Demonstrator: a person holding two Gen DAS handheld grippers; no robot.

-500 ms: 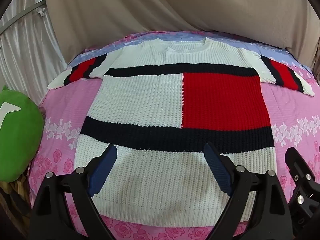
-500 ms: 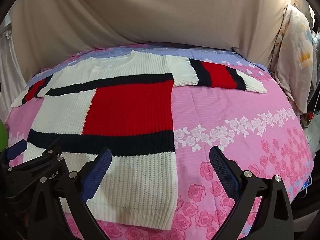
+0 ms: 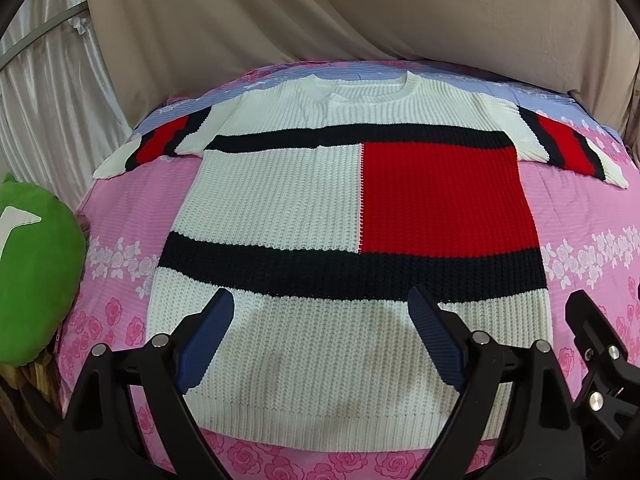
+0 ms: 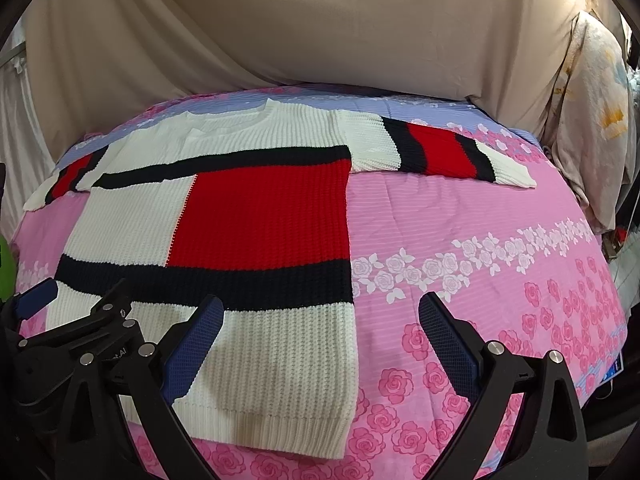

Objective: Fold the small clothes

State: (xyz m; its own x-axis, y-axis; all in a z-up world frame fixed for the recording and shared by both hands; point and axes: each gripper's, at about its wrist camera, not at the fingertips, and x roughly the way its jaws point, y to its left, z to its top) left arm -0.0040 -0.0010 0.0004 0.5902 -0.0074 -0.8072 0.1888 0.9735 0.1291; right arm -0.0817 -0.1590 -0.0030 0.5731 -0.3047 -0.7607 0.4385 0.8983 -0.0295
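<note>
Two grippers hang above the near hem of one knit sweater point(image 3: 280, 208), and both stand released, their blue-padded fingers spread wide with nothing between them. The sweater lies flat and face up on a pink rose-print bedspread point(image 4: 500, 208), neck hole away from the grippers, both short sleeves stretched out sideways. It is white with a red block on the chest, two dark bands across the body and red-and-dark stripes on each sleeve.

The left gripper point(image 3: 320, 336) is over the white lower panel; ahead of its fingertips runs the lower dark band, and the hem shows below and between its fingers. Just off its right side the right gripper's black frame enters the picture.

The right gripper point(image 4: 320, 340) straddles the sweater's right side edge: its left finger point(image 4: 196, 344) is over the white knit, its right finger point(image 4: 448, 340) over bare bedspread. The striped right sleeve point(image 4: 436, 150) lies well ahead of it.

A green cushion point(image 3: 32, 272) sits to the left of the left gripper, off the bedspread's edge. A beige draped cloth point(image 3: 360, 20) hangs beyond the sweater.
</note>
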